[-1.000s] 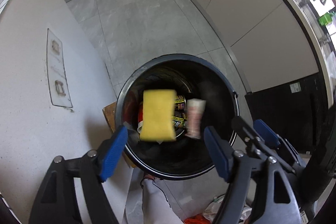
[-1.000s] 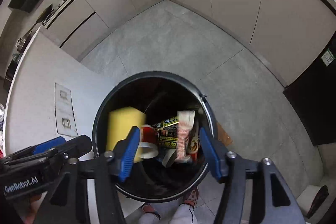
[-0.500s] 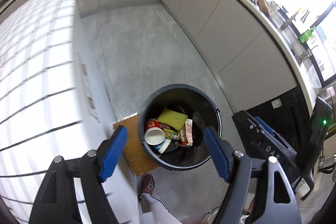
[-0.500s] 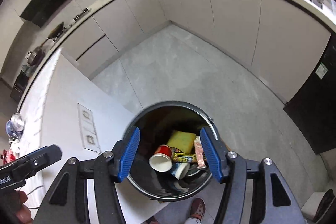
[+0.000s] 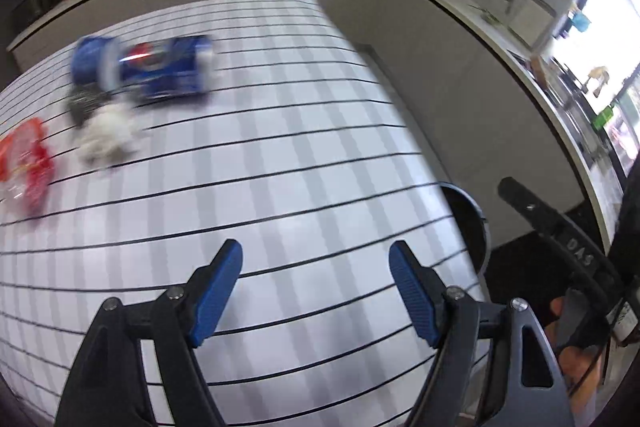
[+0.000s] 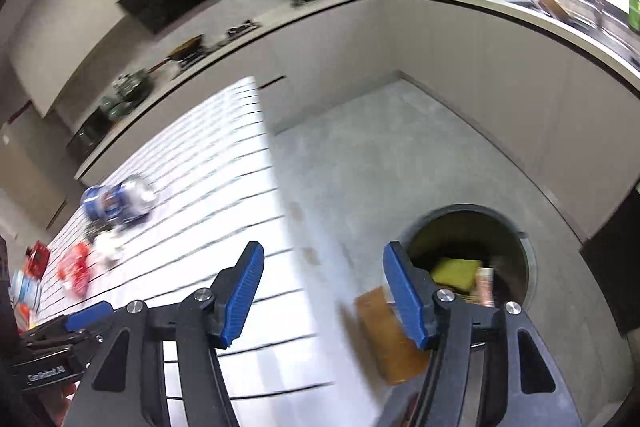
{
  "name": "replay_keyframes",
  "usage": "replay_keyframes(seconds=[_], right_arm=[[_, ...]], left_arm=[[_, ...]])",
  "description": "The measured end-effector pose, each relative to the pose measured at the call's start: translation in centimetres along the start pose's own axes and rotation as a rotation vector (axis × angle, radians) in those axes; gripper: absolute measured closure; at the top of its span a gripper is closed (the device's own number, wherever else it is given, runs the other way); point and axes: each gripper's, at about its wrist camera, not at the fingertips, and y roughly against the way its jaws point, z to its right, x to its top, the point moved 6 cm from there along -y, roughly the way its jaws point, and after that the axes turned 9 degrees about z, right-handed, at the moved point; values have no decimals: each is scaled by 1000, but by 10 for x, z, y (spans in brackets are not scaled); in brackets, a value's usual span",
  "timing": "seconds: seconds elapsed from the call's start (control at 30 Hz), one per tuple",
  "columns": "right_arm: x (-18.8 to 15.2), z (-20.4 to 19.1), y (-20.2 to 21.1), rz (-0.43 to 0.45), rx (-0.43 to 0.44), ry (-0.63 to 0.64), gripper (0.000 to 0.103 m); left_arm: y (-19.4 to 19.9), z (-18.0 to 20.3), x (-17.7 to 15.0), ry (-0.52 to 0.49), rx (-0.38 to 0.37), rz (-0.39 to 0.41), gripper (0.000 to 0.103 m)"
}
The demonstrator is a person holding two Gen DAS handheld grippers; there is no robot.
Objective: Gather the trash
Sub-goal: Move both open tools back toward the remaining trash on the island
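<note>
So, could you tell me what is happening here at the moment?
A person is clearing trash from a striped table with two handheld claws. Both the left claw and the right claw are open and empty. The bin holds a yellow sponge; a blue can and crumpled tissue remain on the table.

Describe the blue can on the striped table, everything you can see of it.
The blue can lies on its side on the white, black-lined tablecloth, toward the far left of the table. It looks like a metal drink can, blue with a red and white round logo; motion blur hides any lettering. A crumpled white wad and something dark sit just in front of it, possibly touching. No jaws are near it. The right wrist view shows it too.
</note>
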Motion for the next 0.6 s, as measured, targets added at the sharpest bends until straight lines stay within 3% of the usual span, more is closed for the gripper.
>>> replay_keyframes(seconds=[0.17, 0.33, 0.47, 0.6], right_arm=[[-23, -83, -7, -6, 57, 51, 38], [-46, -147, -15, -34, 109, 90, 38], [-55, -184, -25, -60, 154, 138, 38], [-53, -211, -42, -70, 211, 196, 38]], left_arm=[[24, -99, -3, 79, 100, 35, 26], [34, -174, -6, 152, 203, 50, 26], [36, -216, -4, 222, 255, 63, 26], [36, -235, 1, 267, 313, 82, 26]])
